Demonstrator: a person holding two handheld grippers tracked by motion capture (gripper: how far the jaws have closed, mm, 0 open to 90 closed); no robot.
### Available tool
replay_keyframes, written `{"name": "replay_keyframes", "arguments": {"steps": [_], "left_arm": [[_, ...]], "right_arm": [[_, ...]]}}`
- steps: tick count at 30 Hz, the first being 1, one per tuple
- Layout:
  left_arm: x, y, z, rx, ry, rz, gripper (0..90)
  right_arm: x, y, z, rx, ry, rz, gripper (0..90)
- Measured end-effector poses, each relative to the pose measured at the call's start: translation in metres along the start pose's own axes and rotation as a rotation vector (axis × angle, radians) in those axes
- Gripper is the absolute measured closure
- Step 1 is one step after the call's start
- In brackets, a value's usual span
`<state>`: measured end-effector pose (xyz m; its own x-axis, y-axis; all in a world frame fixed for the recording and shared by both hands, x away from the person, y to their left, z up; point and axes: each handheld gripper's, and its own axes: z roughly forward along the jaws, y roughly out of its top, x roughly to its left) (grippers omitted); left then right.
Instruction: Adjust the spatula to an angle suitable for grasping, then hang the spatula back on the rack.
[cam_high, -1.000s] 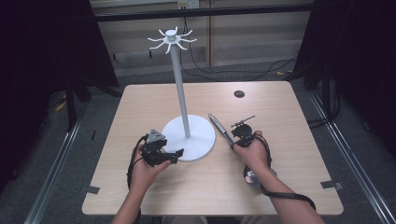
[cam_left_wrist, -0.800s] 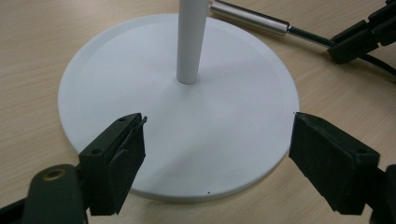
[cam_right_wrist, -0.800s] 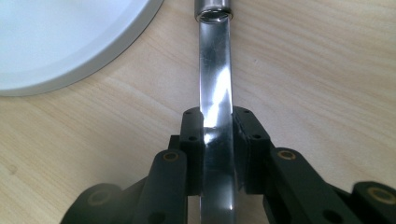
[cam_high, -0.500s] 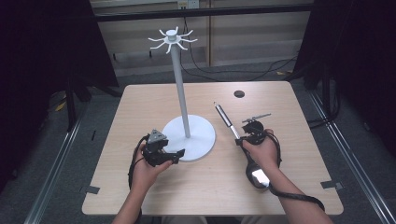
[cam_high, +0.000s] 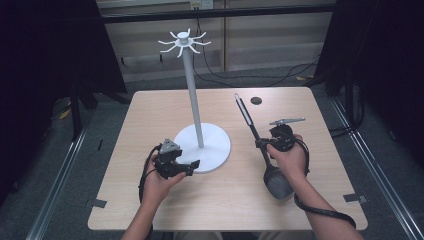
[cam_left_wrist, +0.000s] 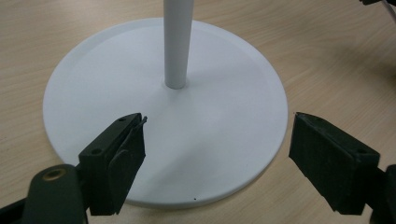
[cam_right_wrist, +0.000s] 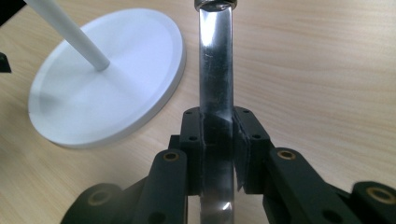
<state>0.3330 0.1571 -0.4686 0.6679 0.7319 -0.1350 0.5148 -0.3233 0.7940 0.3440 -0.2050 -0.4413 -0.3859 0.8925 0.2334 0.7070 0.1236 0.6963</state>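
Since before, my right tool (cam_high: 263, 145) has swung its clamped ladle (cam_high: 276, 182) away from the stand (cam_high: 200, 145), probably to hang it; my left tool (cam_left_wrist: 217, 158) gapes wide, steadying nothing.

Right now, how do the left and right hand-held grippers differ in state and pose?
The left hand-held gripper is open with nothing between its jaws, which stand wide apart over the round white stand base; the right hand-held gripper is shut on the shiny metal ladle handle. In the high view the left one sits at the base's near rim, while the right one is beside the base, over bare wooden table. Both have black jaws and are held in a person's hand.
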Motion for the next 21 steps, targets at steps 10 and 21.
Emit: {"name": "replay_keyframes", "arguments": {"steps": [10, 21], "left_arm": [[-0.013, 0.005, 0.002, -0.027, -0.055, -0.008, 18.3], [-0.048, 0.025, 0.006, -0.080, -0.199, -0.007, 20.1]], "right_arm": [[0.000, 0.000, -0.016, -0.090, 0.035, 0.002, 75.6], [0.007, 0.000, -0.028, -0.163, 0.086, 0.014, 75.6]]}}
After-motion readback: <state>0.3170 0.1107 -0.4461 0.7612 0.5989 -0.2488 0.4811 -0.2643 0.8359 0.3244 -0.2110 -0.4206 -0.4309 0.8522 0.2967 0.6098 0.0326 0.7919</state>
